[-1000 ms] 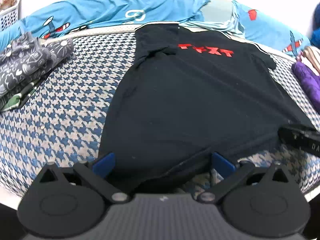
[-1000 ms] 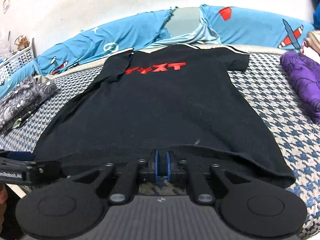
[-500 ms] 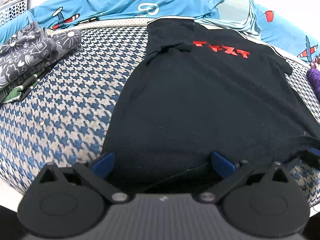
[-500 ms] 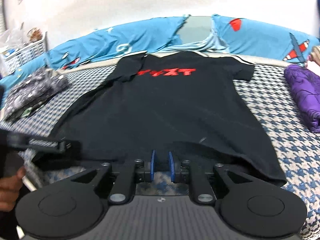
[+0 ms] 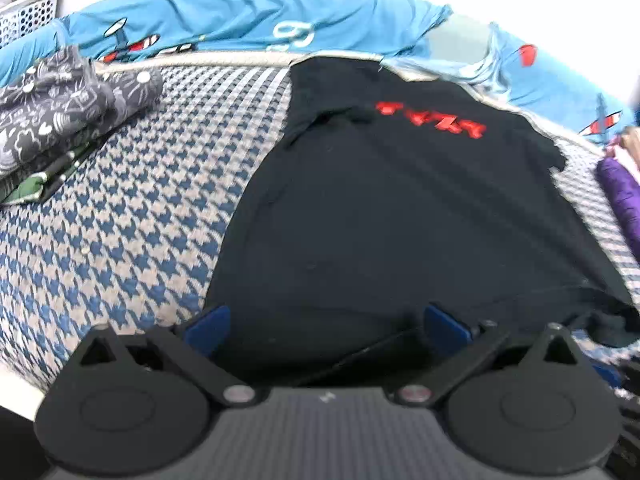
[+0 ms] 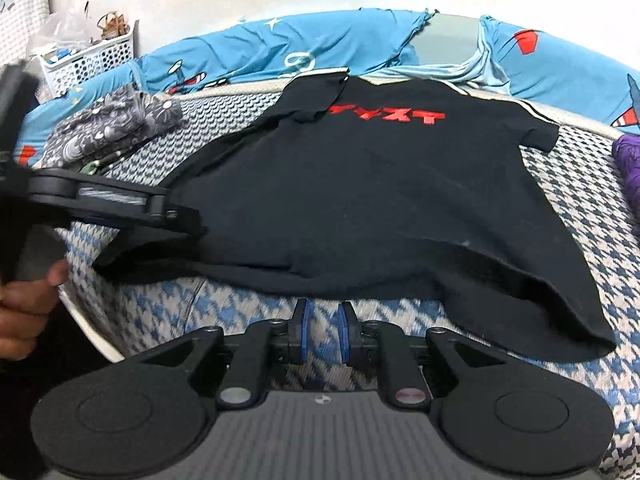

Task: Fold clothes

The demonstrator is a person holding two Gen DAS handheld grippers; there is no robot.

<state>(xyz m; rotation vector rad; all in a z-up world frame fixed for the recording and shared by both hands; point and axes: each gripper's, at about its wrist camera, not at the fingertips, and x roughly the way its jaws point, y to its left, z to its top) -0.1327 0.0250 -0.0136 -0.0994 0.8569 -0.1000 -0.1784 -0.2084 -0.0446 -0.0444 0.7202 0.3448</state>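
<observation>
**Black shirt flat on the checked bedcover, both my tongs at its hem**

The black T-shirt [image 6: 360, 184] lies spread face up on the houndstooth bedcover [image 5: 120, 216], red lettering [image 6: 386, 114] toward its far end, hem nearest me. One sleeve near the lettering is folded in over the chest.

My left gripper [image 5: 326, 322] is at the shirt's near hem, its blue pads [image 5: 208, 324] spread wide with the hem fabric lying between them, not pinched. From the right wrist view it reaches in over the shirt's left corner, a hand [image 6: 24, 308] gripping its handle.

My right gripper [image 6: 322, 334] sits just short of the shirt's hem, over bare bedcover; its pads are close together with a narrow gap (nothing in it).

Left of the shirt is a folded grey patterned garment [image 5: 60, 108]. Right of the shirt is a purple garment [image 6: 628, 172]. Beyond the shirt runs blue airplane-print bedding [image 6: 280, 52].
</observation>
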